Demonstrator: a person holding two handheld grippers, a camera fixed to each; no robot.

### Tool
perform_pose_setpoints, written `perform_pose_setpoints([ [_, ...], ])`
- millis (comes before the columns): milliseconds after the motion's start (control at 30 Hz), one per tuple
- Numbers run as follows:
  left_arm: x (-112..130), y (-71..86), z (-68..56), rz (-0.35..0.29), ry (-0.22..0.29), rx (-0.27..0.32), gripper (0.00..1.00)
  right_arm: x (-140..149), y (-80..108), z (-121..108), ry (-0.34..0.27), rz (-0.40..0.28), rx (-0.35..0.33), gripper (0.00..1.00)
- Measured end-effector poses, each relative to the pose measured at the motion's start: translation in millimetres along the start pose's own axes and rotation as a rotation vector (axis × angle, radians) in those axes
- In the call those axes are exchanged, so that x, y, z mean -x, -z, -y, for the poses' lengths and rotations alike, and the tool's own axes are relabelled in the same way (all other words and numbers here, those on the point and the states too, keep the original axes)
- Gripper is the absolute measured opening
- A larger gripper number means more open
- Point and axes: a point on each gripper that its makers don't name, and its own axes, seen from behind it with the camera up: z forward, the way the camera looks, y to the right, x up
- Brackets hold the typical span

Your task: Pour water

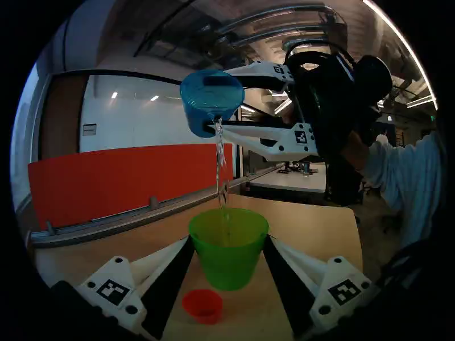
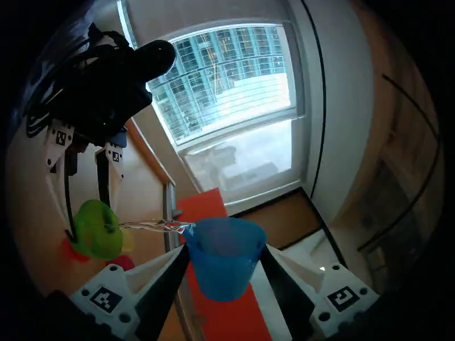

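Observation:
In the left gripper view my left gripper [image 1: 228, 256] is shut on a green cup [image 1: 228, 245] standing upright on the wooden table [image 1: 318, 227]. Above it the right gripper [image 1: 219, 105], held by a person's hand, is shut on a blue cup [image 1: 209, 108] tipped toward me. A thin stream of water [image 1: 219, 165] falls from its rim into the green cup. In the right gripper view my right gripper [image 2: 224, 264] grips the blue cup [image 2: 223, 262]; water [image 2: 153, 226] runs sideways to the green cup [image 2: 98, 229] held by the left gripper [image 2: 91, 224].
A small red cup [image 1: 203, 304] sits on the table just in front of the green cup. A red panel [image 1: 114, 179] and a metal rail [image 1: 142, 213] run behind the table. A person's light sleeve [image 1: 406, 170] is at the right. A large window [image 2: 239, 96] is ahead.

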Motion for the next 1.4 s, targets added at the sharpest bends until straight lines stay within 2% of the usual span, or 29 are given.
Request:
perform_pose_setpoints([
  [1400,-2.2,-0.8,-1.6,-0.001,-0.002,-0.001,0.85,-5.9,0.3,-12.6,0.171,0.002,0.04,0.89],
])
